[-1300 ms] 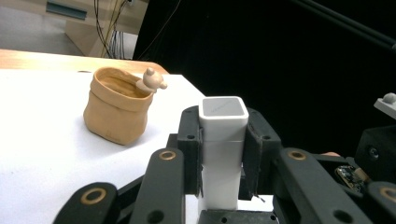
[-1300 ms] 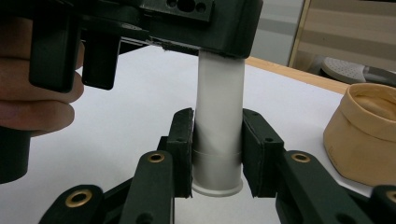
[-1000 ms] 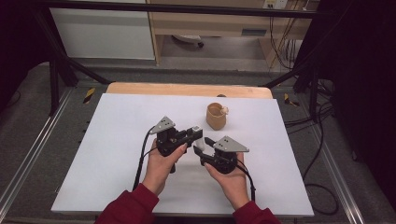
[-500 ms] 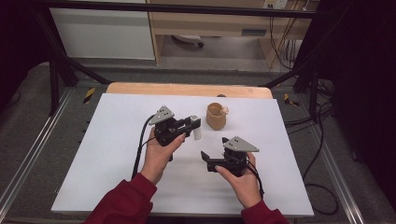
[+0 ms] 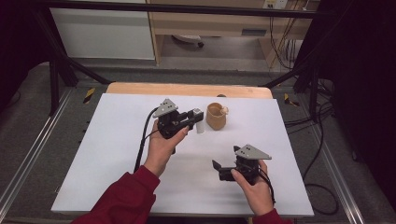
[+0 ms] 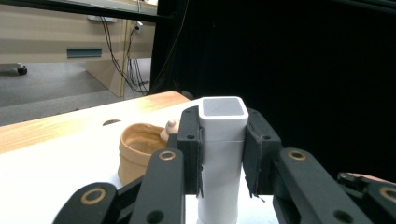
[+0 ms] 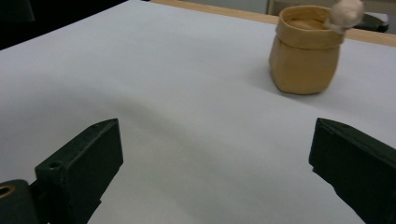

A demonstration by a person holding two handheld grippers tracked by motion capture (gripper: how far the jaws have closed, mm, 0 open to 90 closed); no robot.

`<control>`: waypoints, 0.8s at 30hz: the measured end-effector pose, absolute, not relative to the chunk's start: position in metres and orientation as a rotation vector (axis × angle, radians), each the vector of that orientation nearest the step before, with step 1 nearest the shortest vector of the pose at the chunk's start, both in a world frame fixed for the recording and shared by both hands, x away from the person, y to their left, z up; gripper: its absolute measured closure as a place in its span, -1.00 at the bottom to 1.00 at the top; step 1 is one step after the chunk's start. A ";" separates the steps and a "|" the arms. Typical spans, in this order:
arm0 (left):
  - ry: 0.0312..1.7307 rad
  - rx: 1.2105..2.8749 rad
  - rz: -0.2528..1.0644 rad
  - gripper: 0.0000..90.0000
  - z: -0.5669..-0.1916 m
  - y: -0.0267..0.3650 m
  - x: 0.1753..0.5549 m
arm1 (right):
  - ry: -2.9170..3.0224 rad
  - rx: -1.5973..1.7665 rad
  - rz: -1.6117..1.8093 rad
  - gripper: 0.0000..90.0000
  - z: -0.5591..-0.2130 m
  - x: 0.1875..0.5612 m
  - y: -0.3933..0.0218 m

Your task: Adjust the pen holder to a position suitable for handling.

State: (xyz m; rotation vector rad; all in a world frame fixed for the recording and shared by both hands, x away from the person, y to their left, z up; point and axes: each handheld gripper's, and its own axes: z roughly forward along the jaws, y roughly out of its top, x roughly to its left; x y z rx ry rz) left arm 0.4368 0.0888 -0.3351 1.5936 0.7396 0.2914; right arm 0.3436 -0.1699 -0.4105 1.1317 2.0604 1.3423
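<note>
A white square-topped tube (image 6: 223,158) stands upright between the jaws of my left gripper (image 6: 223,140), which is shut on it near its top. In the high view that left gripper (image 5: 197,116) holds the tube (image 5: 200,127) just left of a small tan pouch (image 5: 215,116) with a pale round knob at its rim. My right gripper (image 5: 218,171) is low at the front right of the table, pointing left. Its jaws have just been opening and stand wide with nothing between them (image 7: 219,168). The pouch (image 7: 306,53) lies well beyond them.
A white sheet (image 5: 116,140) covers the table, with a wooden strip (image 5: 163,88) along the far edge. Black frame bars and cables run at the right side (image 5: 308,79). A black cable (image 5: 142,140) trails from the left gripper.
The two grippers were close together at the table's middle. The left one has carried the tube away towards the pouch. The right one has drawn back to the front right and opened.
</note>
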 end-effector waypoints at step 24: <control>0.730 1.589 0.328 0.59 -0.323 0.083 0.453 | 2.019 1.234 1.322 -0.93 -0.423 0.334 -0.200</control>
